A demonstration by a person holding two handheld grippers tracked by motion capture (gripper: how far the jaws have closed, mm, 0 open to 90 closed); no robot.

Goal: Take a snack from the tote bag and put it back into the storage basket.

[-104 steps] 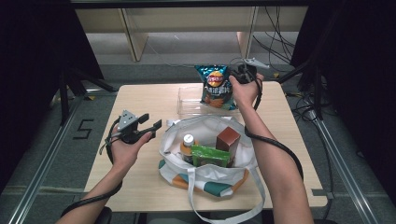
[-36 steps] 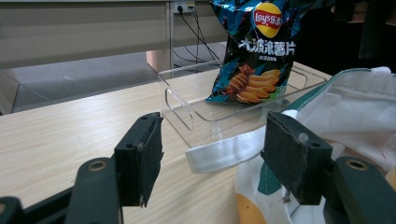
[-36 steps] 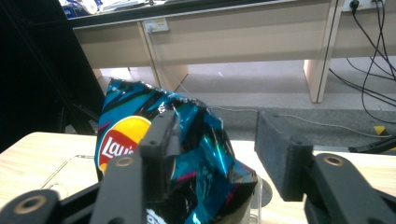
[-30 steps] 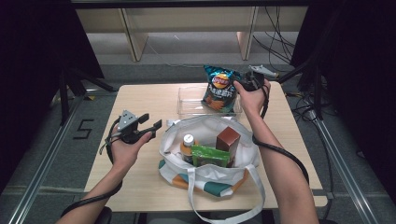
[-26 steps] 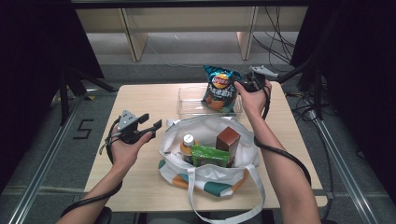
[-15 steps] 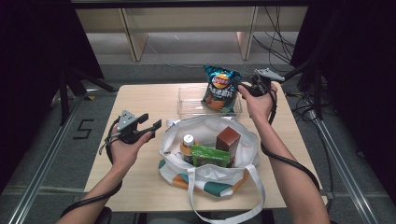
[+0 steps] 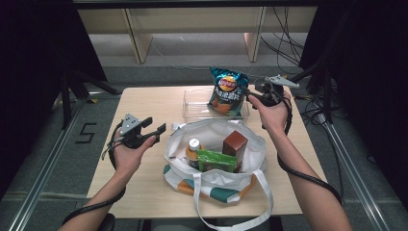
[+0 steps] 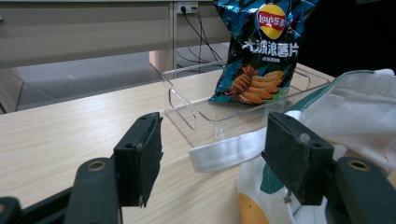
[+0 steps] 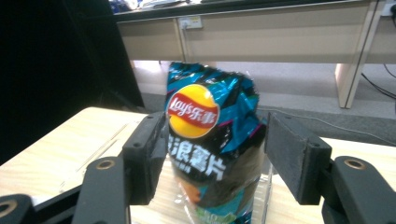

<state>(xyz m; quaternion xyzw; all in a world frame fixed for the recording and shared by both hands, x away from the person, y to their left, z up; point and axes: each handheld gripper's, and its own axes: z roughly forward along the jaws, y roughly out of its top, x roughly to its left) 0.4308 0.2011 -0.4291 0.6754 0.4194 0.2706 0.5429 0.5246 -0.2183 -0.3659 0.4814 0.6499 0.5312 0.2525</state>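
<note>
Chip bag (image 7: 227,91) stands upright in the clear tray (image 7: 192,103), upper centre of the high view, long axis near vertical, leaning a bit toward the frame's top. Right gripper (image 7: 255,92) sits just beside it at upper right; in the right gripper view the bag (image 9: 212,140) shows dead centre between the two black jaws, which are spread wide w/ a gap on the right side; left jaw looks very near or brushing the foil, can't tell which. So not pinching anything as far as I can judge. Bag lies straight ahead of the right gripper, which is by far the nearer one. Left gripper (image 7: 155,129) is at mid-left of the high view, well apart from the bag, jaws spread & empty, next to the tote bag (image 7: 216,144) at lower centre. Left gripper view: tray (image 8: 187,107) and bag (image 8: 259,51) are far off at upper right, a white strap (image 8: 224,151) runs between the jaws. Tote holds a bottle (image 7: 193,147), brown box (image 7: 235,143), green pack (image 7: 216,161). Any next grab on the bag prob. falls to the right hand.
</note>
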